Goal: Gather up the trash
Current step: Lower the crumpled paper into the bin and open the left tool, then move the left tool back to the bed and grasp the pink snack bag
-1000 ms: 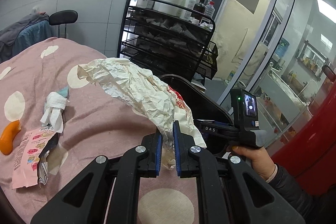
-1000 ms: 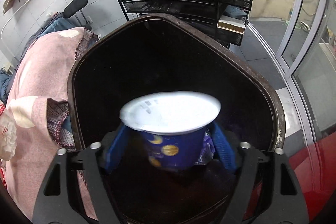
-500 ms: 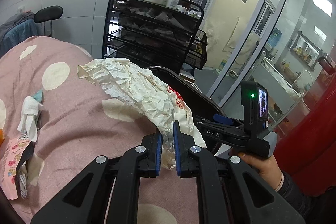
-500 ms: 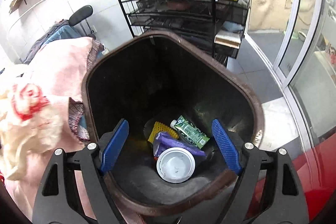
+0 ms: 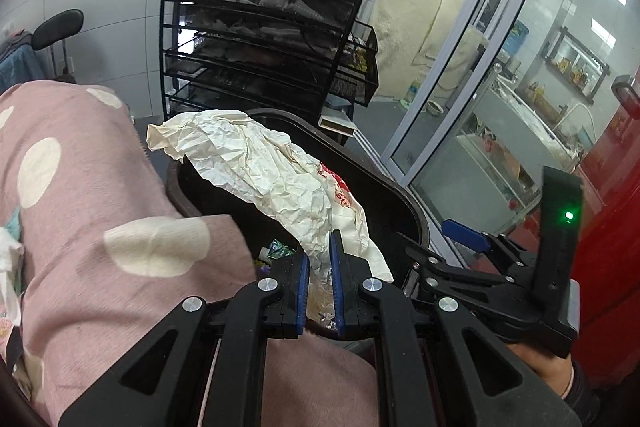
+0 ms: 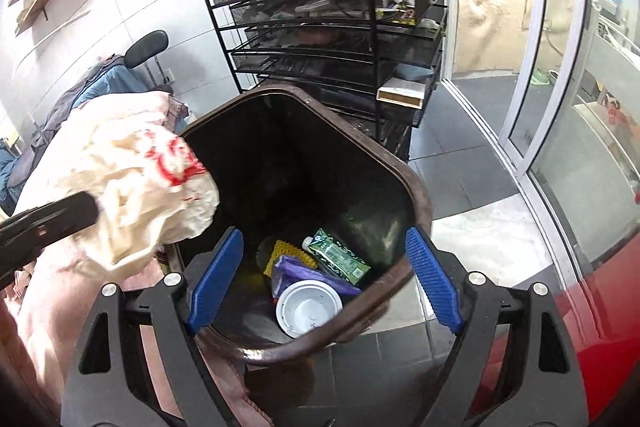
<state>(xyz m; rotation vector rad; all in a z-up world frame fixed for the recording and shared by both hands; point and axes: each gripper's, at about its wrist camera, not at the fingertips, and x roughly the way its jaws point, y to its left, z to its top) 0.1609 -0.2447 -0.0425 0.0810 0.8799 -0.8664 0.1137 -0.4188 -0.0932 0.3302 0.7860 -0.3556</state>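
My left gripper (image 5: 319, 259) is shut on a crumpled cream paper wrapper (image 5: 264, 171) with red print, held over the left rim of the dark brown trash bin (image 5: 416, 215). The wrapper also shows in the right wrist view (image 6: 144, 179), at the bin's left edge. My right gripper (image 6: 324, 259) is open and empty above the bin (image 6: 416, 195). Inside the bin lie a white-lidded blue cup (image 6: 308, 307), a green carton (image 6: 340, 255), a purple wrapper (image 6: 296, 267) and a yellow mesh piece (image 6: 286, 251).
A pink polka-dot bedspread (image 5: 100, 211) lies to the left of the bin. A black wire rack (image 6: 332, 39) with bottles stands behind it. Glass doors (image 6: 560, 67) are on the right, a red surface (image 6: 600, 307) at the lower right.
The cup dropped from my right gripper into the bin, and that gripper opened and rose. My left gripper carried the wrapper rightward from the bed to over the bin's rim.
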